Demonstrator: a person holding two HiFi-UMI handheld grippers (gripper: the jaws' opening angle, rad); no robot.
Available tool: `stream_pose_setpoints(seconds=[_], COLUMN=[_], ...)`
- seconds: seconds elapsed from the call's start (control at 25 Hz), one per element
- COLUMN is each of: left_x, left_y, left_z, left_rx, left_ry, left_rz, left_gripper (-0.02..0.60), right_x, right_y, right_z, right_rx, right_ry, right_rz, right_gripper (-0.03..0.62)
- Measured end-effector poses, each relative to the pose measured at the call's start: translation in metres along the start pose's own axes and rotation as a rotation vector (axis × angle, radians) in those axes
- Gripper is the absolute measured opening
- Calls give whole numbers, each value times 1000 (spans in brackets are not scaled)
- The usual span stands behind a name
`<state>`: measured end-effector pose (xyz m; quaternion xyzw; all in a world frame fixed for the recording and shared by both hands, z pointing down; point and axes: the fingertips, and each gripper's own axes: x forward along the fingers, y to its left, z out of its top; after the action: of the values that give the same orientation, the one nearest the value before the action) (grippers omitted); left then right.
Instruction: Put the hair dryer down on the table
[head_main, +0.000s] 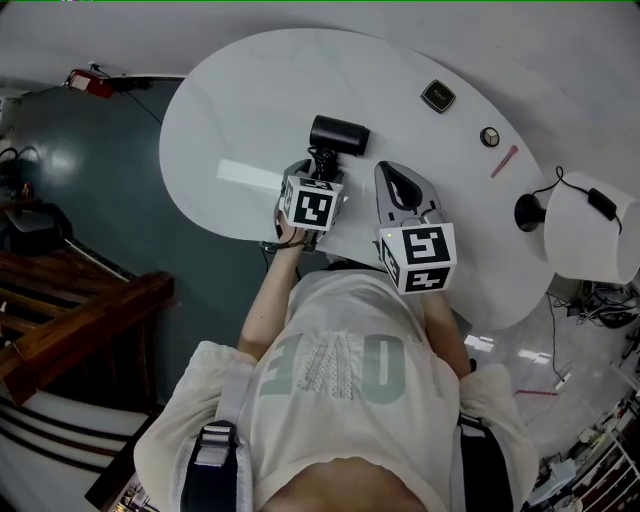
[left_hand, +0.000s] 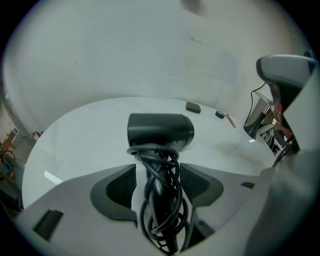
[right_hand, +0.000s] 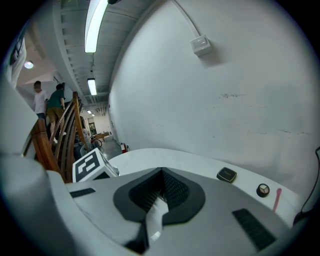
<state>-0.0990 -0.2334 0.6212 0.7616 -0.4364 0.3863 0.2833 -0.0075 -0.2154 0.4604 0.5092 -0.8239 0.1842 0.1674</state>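
Observation:
A black hair dryer lies on the white oval table, its barrel crosswise and its handle pointing back at me. Its cord is wound around the handle. My left gripper straddles that handle; in the left gripper view the left gripper stands open, and a thin gap shows between the ribbed left pad and the handle. My right gripper hovers beside it over the table. In the right gripper view the right gripper is shut, its pads meeting with nothing between them.
On the table's far right lie a small dark square case, a round button-like piece and a pink stick. A white round appliance with a black cable stands off the right edge. Wooden stairs are at the left.

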Motion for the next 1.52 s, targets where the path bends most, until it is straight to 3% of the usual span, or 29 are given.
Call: stream_pose_setpoints(seconds=[0.2, 0.48, 0.56, 0.68, 0.76, 0.96, 1.12, 1.52], left_x=[-54, -170, -195, -225, -239, -248, -250, -260], left_y=[14, 24, 23, 24, 22, 10, 6, 8], left_z=[57, 147, 155, 158, 157, 150, 148, 147], left_rx=[-5, 21, 22, 30, 48, 46, 80, 70], left_ry=[-193, -611, -687, -772, -810, -847, -845, -866], left_rz=[56, 142, 165, 244, 279, 240, 248, 255], left_gripper=[256, 243, 201, 64, 7, 6, 6, 6], right_x=[5, 4, -1, -9, -15, -27, -30, -35], right_y=[-2, 4, 8, 13, 17, 26, 27, 30], right_z=[17, 58, 69, 82, 90, 100, 99, 101], right_rx=[-32, -53, -63, -85, -105, -160, -182, -172], right_ry=[-41, -177, -224, -275, -305, -347, -339, -354], right_rz=[2, 26, 31, 21, 25, 19, 6, 14], right_gripper=[2, 2, 3, 2, 2, 2, 2, 2])
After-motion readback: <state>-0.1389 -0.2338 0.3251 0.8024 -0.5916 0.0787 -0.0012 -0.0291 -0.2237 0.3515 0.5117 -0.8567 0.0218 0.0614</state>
